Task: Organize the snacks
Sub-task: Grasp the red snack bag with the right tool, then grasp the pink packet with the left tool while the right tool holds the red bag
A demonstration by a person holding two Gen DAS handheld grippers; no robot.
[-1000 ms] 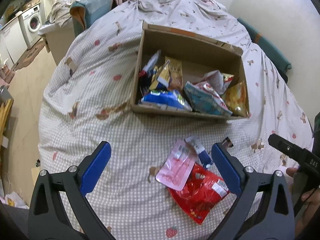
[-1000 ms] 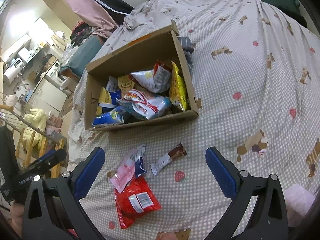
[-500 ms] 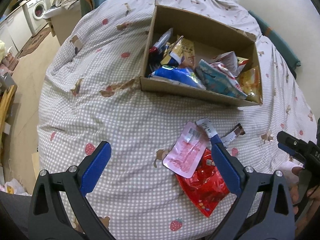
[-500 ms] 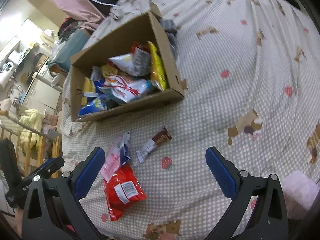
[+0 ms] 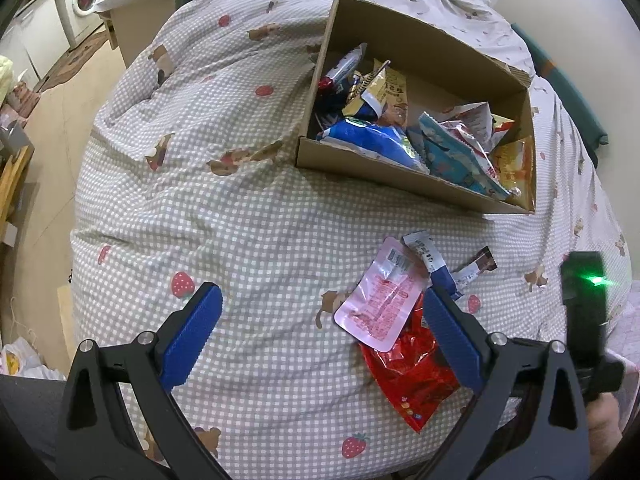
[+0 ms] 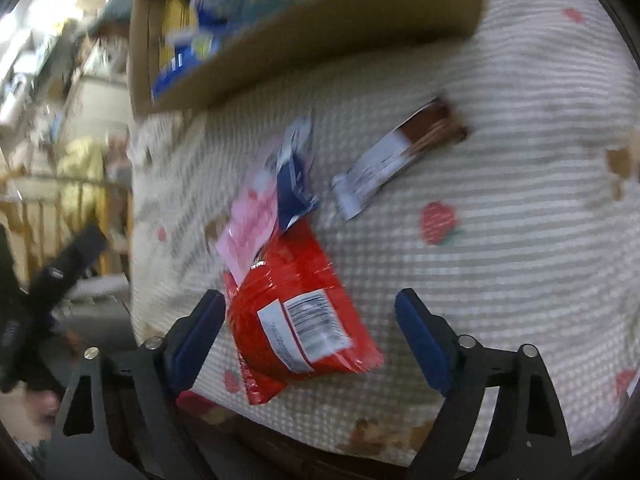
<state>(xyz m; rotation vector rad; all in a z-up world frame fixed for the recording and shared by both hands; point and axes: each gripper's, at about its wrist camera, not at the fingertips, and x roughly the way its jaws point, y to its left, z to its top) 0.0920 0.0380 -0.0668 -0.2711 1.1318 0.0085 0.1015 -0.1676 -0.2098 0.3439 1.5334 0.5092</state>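
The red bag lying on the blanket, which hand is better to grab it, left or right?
Probably the right. The right gripper has the red bag between its open jaws, which have just been closing. The left gripper hangs open over bare blanket, with the bag beside its right finger.

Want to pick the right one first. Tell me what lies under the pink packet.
The pink packet overlaps the top of the red bag and the blue and white wrapper. Whatever else lies beneath is covered.
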